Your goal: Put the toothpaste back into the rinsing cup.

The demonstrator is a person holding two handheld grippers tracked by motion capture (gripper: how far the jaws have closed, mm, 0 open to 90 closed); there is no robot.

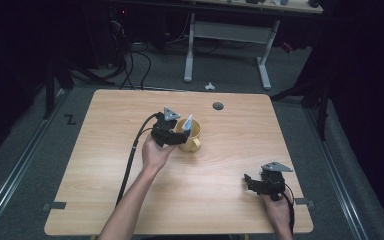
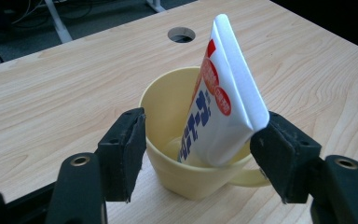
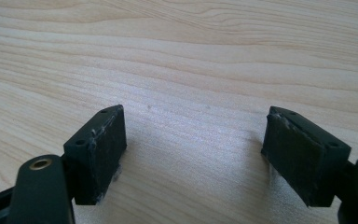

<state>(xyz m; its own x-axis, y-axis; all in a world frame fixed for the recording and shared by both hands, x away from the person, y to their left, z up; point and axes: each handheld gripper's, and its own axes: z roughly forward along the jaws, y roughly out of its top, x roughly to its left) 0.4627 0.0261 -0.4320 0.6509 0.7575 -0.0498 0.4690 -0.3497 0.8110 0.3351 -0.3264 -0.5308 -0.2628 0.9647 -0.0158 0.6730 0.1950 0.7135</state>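
Observation:
A pale yellow mug [image 1: 192, 136] [image 2: 182, 140] stands near the middle of the wooden table [image 1: 105, 165], its handle toward the front right. A white toothpaste tube [image 1: 187, 122] [image 2: 223, 98] with red and blue print leans inside it, its flat crimped end sticking up. My left gripper [image 1: 177, 135] [image 2: 200, 149] is open right at the mug's near side, one jaw on each side of it, nothing gripped. My right gripper [image 1: 247, 181] [image 3: 193, 149] is open low over bare wood near the table's front right.
A round cable hole [image 1: 218, 106] [image 2: 182, 34] sits in the table near its far edge. Beyond the table a white desk frame [image 1: 227, 35] and cables stand on the grey floor. The left gripper's black cable [image 1: 130, 160] trails across the table toward the front.

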